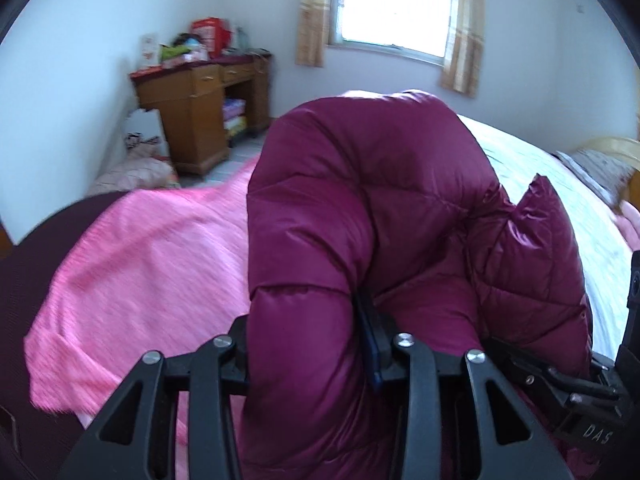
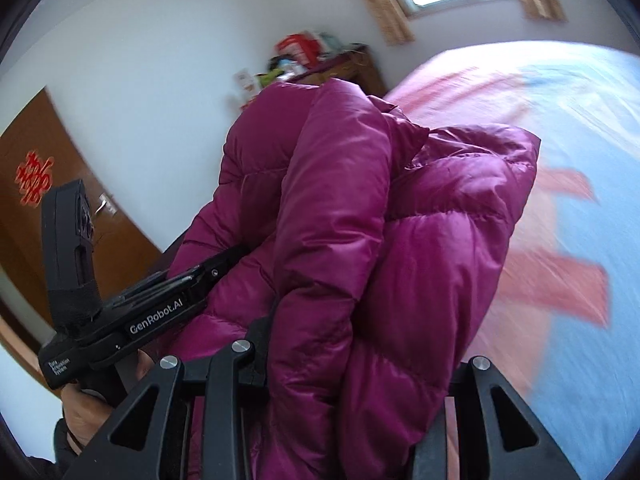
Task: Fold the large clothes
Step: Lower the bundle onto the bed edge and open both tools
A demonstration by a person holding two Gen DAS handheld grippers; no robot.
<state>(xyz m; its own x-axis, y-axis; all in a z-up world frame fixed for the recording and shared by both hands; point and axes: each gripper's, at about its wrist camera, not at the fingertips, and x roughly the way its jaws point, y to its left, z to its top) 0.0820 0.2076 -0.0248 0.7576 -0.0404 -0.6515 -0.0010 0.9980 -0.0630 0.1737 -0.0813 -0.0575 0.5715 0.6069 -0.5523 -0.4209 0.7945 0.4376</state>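
A magenta quilted down jacket (image 1: 360, 208) is bunched up and held in the air above the bed. My left gripper (image 1: 308, 344) is shut on a thick fold of it, and the padding hides the fingertips. My right gripper (image 2: 356, 356) is shut on another thick fold of the jacket (image 2: 380, 216), fingertips also buried in fabric. The two grippers are close side by side: the right gripper's body shows at the right edge of the left wrist view (image 1: 592, 392), and the left gripper's body shows at the left of the right wrist view (image 2: 152, 300).
Below lies a bed with a pink blanket (image 1: 152, 256) and a pale sheet (image 1: 532, 184). A wooden desk (image 1: 200, 112) with clutter stands in the far corner under a window (image 1: 392, 4). A brown door (image 2: 48, 200) is on the left. A pillow (image 1: 596, 168) lies at the right.
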